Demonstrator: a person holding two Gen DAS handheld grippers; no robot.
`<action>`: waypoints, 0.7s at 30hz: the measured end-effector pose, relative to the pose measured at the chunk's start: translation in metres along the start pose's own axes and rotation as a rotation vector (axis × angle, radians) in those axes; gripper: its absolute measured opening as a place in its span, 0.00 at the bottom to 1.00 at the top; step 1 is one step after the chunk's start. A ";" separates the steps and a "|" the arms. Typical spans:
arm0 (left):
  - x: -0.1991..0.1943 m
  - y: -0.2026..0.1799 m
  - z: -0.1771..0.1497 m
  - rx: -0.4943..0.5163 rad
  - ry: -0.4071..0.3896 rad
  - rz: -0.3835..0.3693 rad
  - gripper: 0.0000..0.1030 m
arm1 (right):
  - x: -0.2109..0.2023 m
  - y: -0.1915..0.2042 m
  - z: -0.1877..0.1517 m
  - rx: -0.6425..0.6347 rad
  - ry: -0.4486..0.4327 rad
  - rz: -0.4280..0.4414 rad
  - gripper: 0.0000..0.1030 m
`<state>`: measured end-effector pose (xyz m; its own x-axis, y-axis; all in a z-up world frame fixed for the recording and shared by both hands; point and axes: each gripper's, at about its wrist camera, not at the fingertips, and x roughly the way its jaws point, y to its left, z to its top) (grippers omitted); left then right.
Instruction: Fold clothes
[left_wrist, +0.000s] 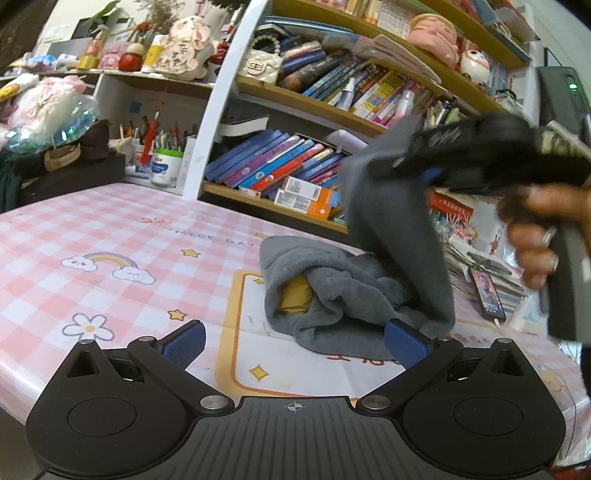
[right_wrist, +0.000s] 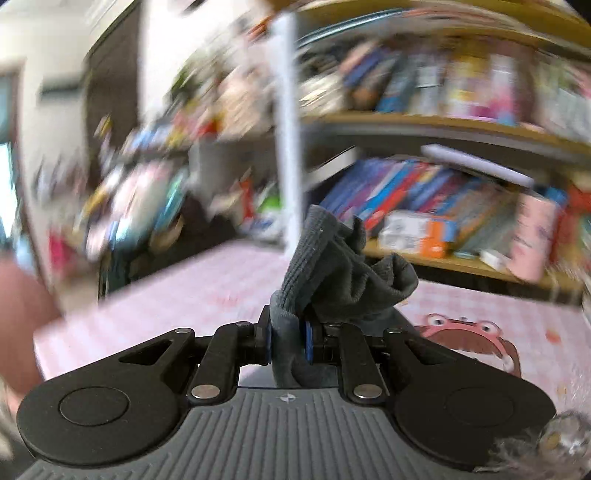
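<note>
A grey garment (left_wrist: 332, 295) lies crumpled on the pink checked tablecloth (left_wrist: 110, 240), with a yellow patch (left_wrist: 297, 295) showing in its folds. My right gripper (left_wrist: 417, 166) is shut on one end of the garment and holds it up above the heap, so a grey strip hangs down from it. In the right wrist view the ribbed grey cloth (right_wrist: 332, 266) is pinched between the shut blue pads of the right gripper (right_wrist: 288, 341). My left gripper (left_wrist: 295, 343) is open and empty, just in front of the heap.
Bookshelves (left_wrist: 314, 107) full of books and toys stand behind the table. A pen cup (left_wrist: 166, 162) and clutter sit at the back left. A phone (left_wrist: 487, 295) lies on a paper stack at the right. The right wrist view is motion-blurred.
</note>
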<state>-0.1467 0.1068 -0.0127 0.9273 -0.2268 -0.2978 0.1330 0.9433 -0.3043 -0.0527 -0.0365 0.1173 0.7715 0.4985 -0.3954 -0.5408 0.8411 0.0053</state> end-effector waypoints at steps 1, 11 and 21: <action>0.000 0.002 0.000 -0.007 -0.002 0.002 1.00 | 0.009 0.010 -0.003 -0.048 0.039 0.017 0.14; 0.001 -0.002 -0.002 0.014 0.003 0.002 1.00 | 0.030 0.007 -0.022 0.030 0.164 0.272 0.60; 0.007 -0.010 0.009 0.092 0.005 0.035 1.00 | -0.034 -0.046 -0.045 0.188 0.010 0.183 0.79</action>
<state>-0.1389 0.0980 -0.0035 0.9303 -0.1940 -0.3115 0.1321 0.9690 -0.2088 -0.0698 -0.1016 0.0892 0.6625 0.6450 -0.3810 -0.5989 0.7615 0.2477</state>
